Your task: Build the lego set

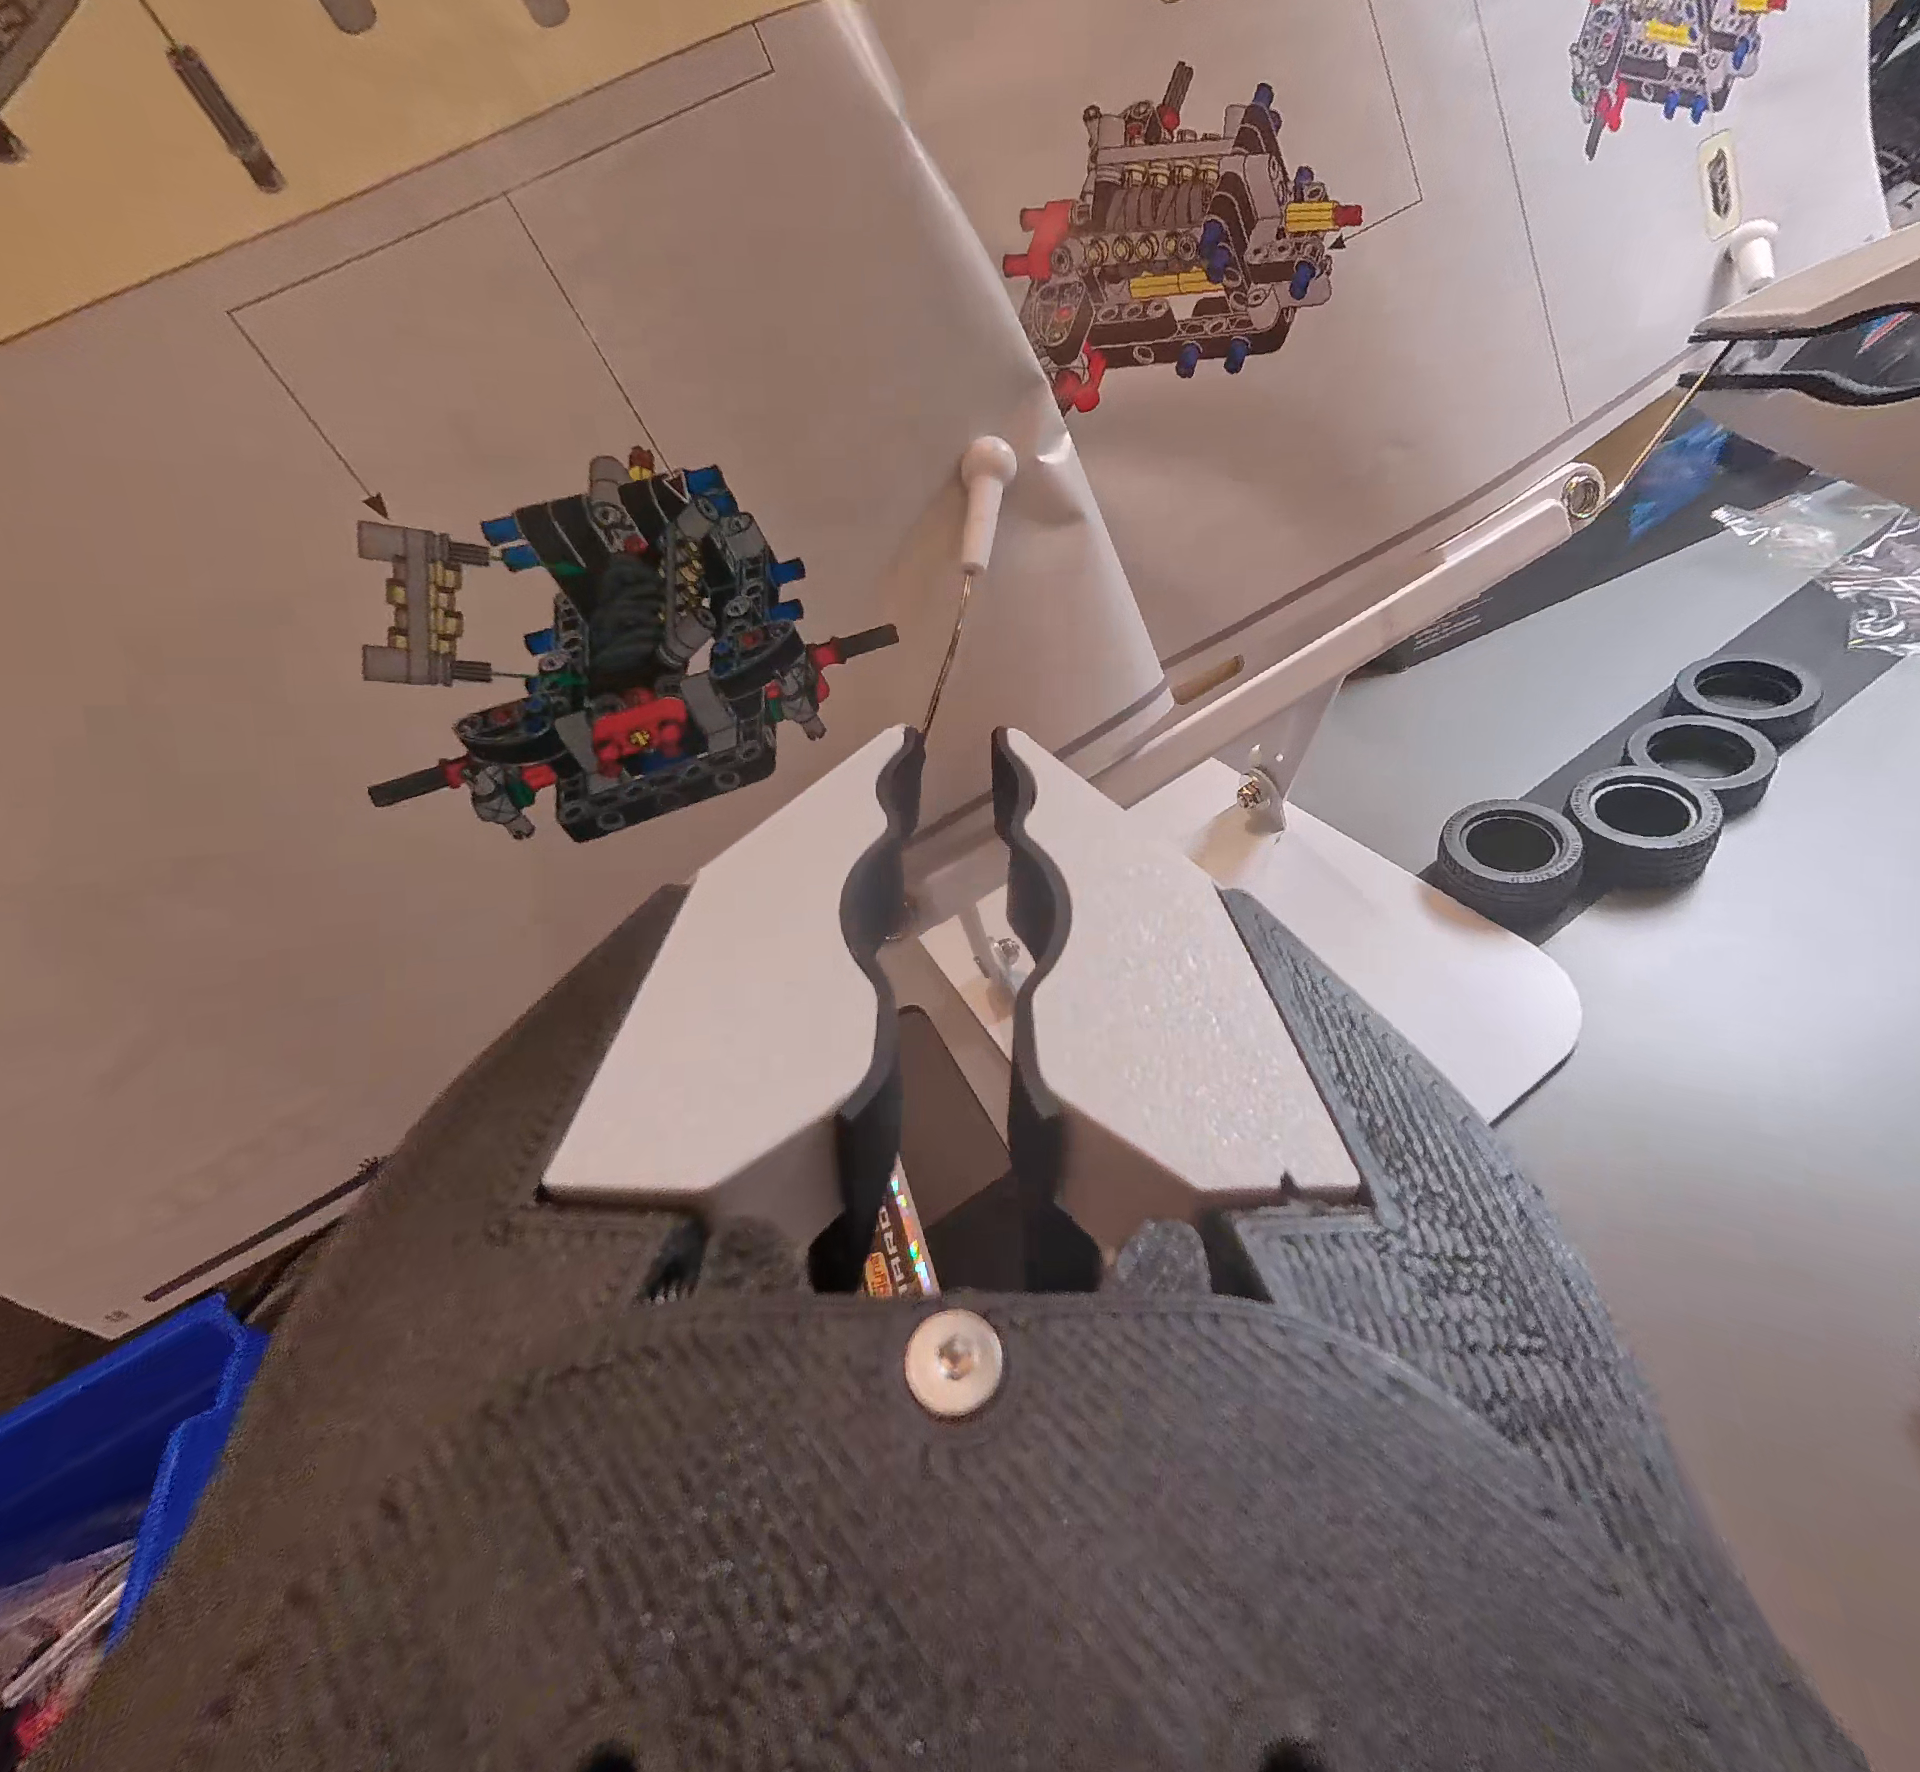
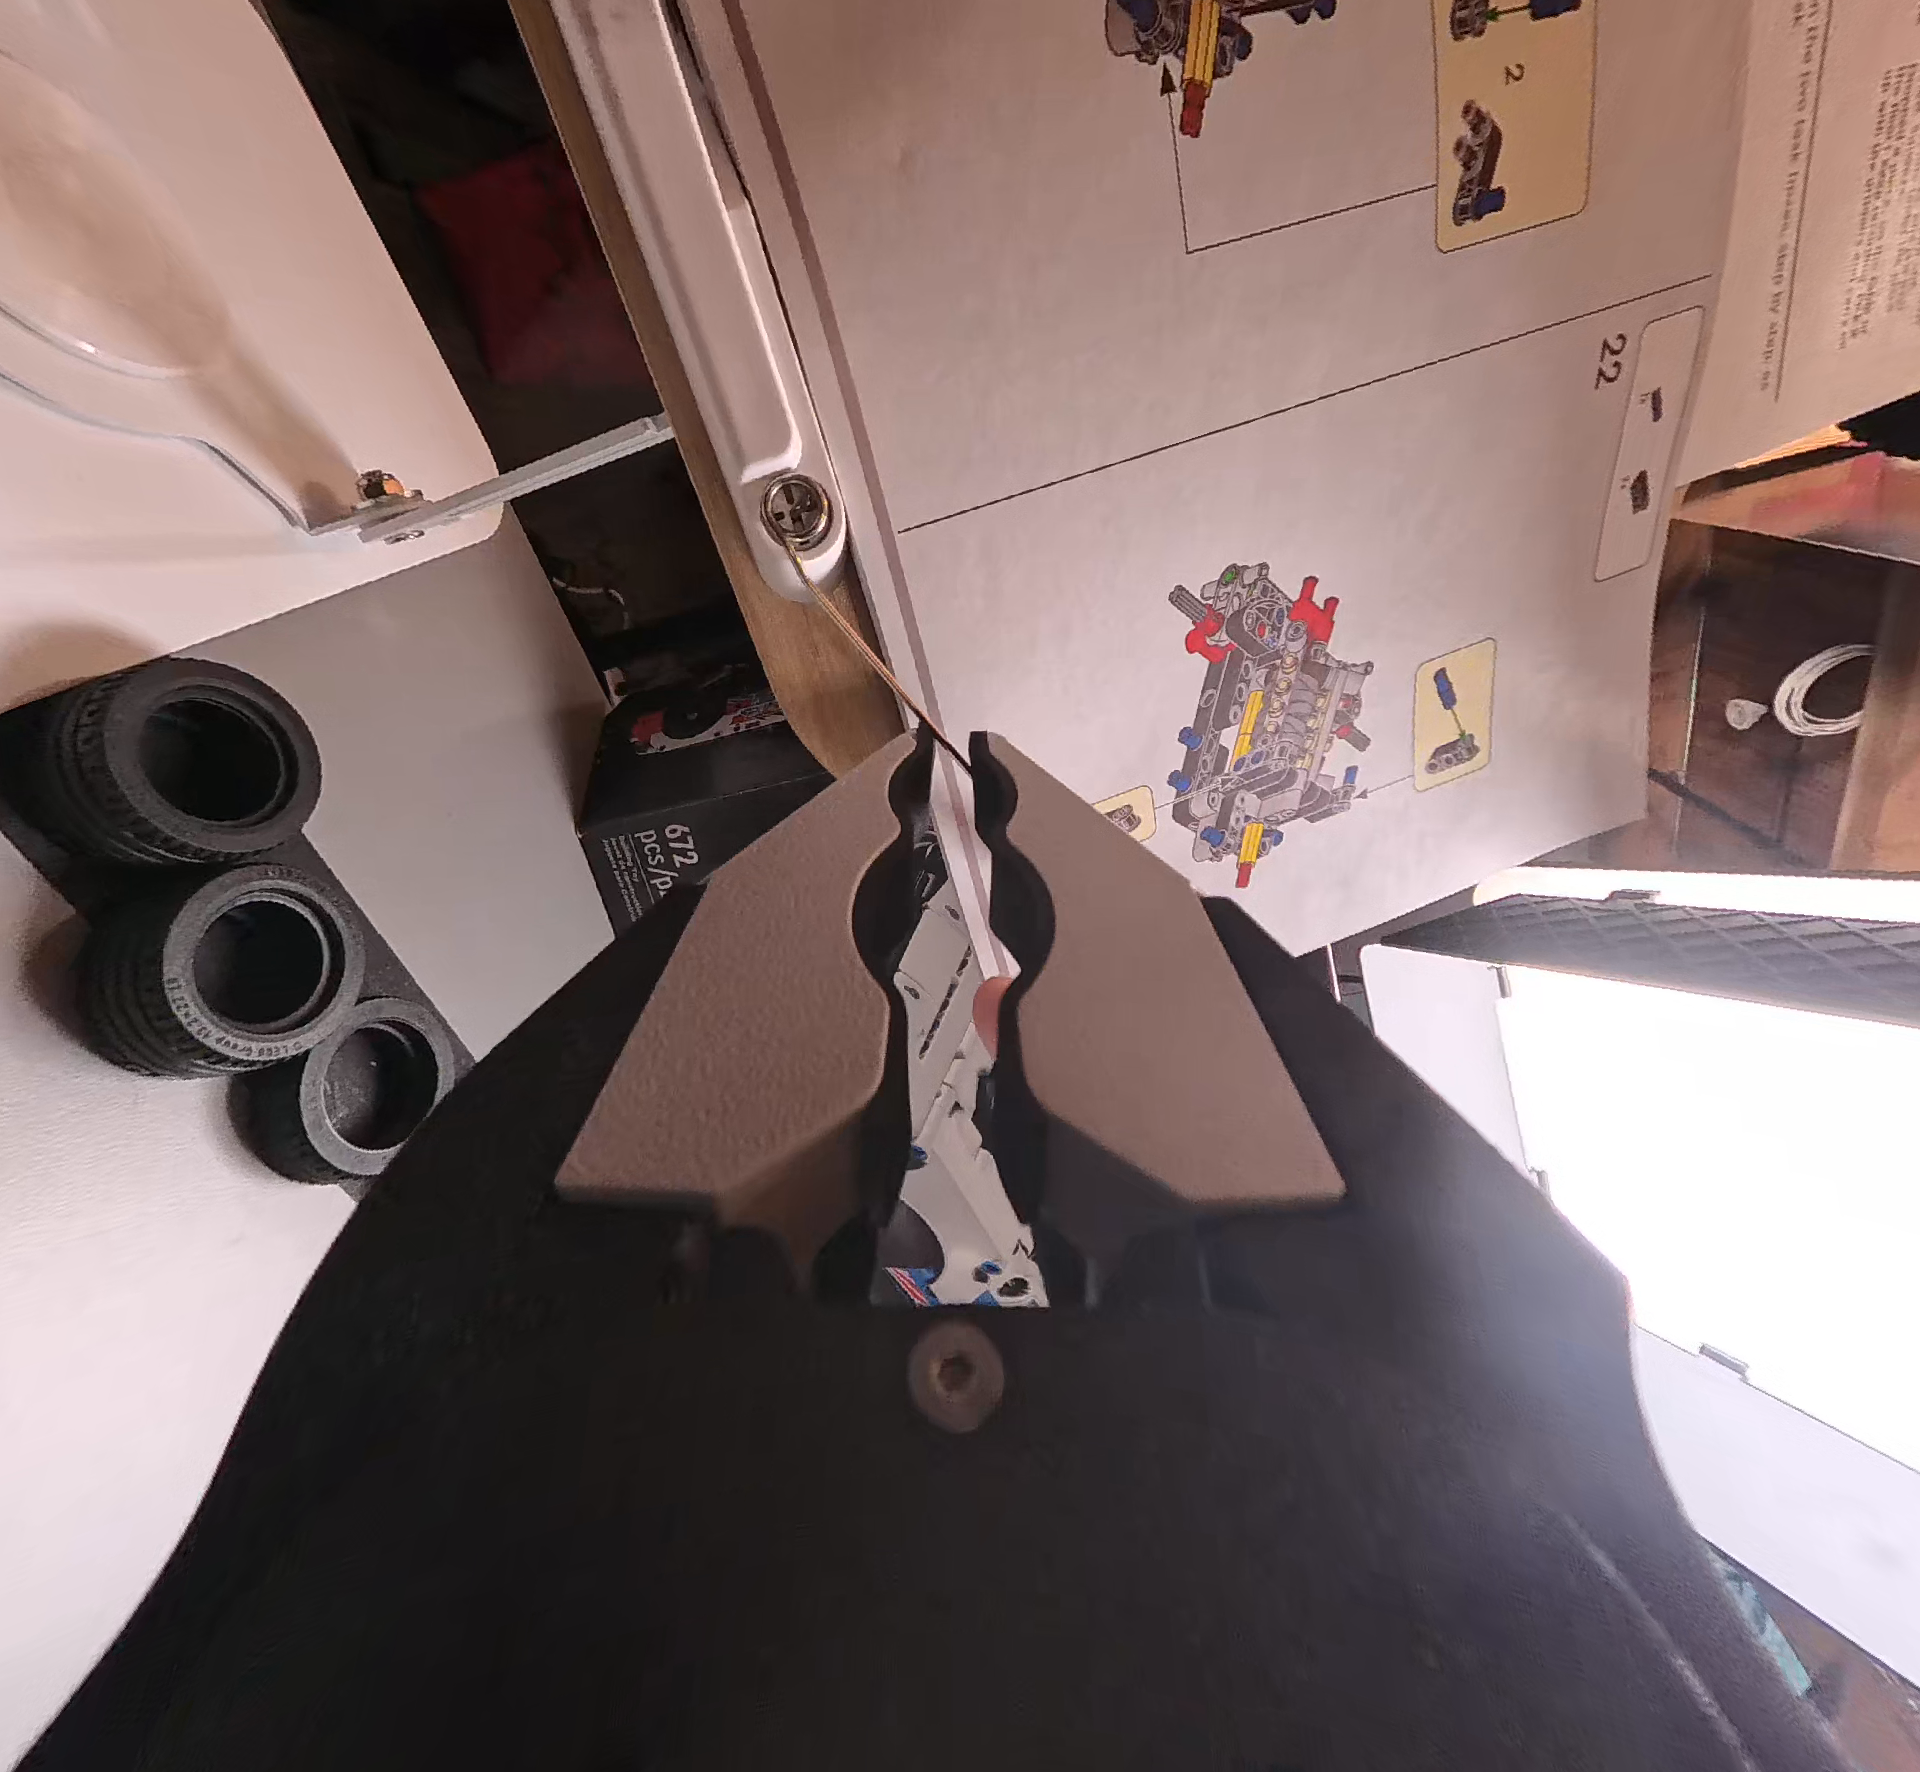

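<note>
The open instruction booklet [image 1: 623,320] stands on a white book stand [image 1: 1455,995] and fills both views [image 2: 1247,372]. My left gripper [image 1: 956,746] is empty, its jaws a narrow gap apart. Its left fingertip is at the thin wire of the left page-holder pin [image 1: 982,496]. My right gripper [image 2: 951,751] is also narrowly apart, and the right page-holder wire [image 2: 873,662] runs in between its tips. It shows far right in the left wrist view [image 1: 1699,346], just below the right pin [image 1: 1756,252]. No loose brick is held.
Several black tyres [image 1: 1642,808] lie on the table beside the stand, at lower left in the right wrist view [image 2: 208,766]. A blue bin [image 1: 104,1452] sits at lower left. The dark set box [image 2: 665,829] and a clear plastic bag [image 1: 1860,569] lie behind the stand. Spacing between my two grippers at the tips: around 20 cm.
</note>
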Demonstrator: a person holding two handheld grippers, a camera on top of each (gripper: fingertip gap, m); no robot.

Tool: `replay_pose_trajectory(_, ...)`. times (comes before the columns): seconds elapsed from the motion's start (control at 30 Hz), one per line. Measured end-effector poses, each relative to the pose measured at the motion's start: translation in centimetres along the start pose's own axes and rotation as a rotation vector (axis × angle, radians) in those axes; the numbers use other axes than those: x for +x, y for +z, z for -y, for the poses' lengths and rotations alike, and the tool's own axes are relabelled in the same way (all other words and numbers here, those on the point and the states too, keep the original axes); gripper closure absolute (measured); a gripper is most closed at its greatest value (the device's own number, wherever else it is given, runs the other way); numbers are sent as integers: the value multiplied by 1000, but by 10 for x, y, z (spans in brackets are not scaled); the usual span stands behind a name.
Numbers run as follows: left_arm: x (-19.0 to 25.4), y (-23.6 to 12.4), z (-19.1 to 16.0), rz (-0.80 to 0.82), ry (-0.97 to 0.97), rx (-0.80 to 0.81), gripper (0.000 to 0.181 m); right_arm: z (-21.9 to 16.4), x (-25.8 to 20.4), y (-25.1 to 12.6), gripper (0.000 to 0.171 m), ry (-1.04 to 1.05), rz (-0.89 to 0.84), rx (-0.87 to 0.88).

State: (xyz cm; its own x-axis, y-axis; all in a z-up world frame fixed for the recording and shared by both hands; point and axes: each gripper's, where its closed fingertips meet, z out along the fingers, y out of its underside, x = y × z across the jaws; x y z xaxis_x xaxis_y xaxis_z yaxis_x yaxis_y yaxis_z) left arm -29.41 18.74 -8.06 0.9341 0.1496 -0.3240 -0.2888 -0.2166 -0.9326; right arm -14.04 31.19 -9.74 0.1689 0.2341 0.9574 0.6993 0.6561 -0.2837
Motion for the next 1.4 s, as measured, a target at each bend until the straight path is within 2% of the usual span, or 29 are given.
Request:
replay_pose_trajectory(0.13,-2,-3,5,28,41,21,169,-1,0,-1,166,8,13,-4)
replay_pose_trajectory(0.2,-3,-6,9,36,64,44,168,5,0,-7,156,30,47,18)
replay_pose_trajectory(0.37,4,1,5,3,118,16,160,49,11,-25,145,299,204,119)
replay_pose_trajectory(0.43,6,9,-1,1,128,-19,165,56,11,-16,140,373,253,89)
replay_pose_trajectory(0.5,0,12,-1,48,168,-22,181,55,9,0,134,429,275,42)
replay_pose_trajectory(0.57,0,12,-1,35,192,-27,181,54,6,12,135,476,278,35)
replay_pose_trajectory(0.63,1,10,-1,0,222,-41,181,50,10,18,145,472,231,31)
replay_pose_trajectory(0.83,12,8,-2,-98,408,10,181,46,10,19,147,508,210,30)
replay_pose_trajectory(0.97,12,10,-1,-83,413,-9,181,48,11,17,148,487,204,9)
replay_pose_trajectory(1.1,13,10,-1,-47,427,-46,181,102,14,2,153,446,217,240)
replay_pose_trajectory(1.23,13,8,0,-52,374,-7,181,136,-4,13,156,549,359,295)
replay_pose_trajectory(1.4,13,4,3,-66,297,80,181,149,-11,26,161,644,395,303)
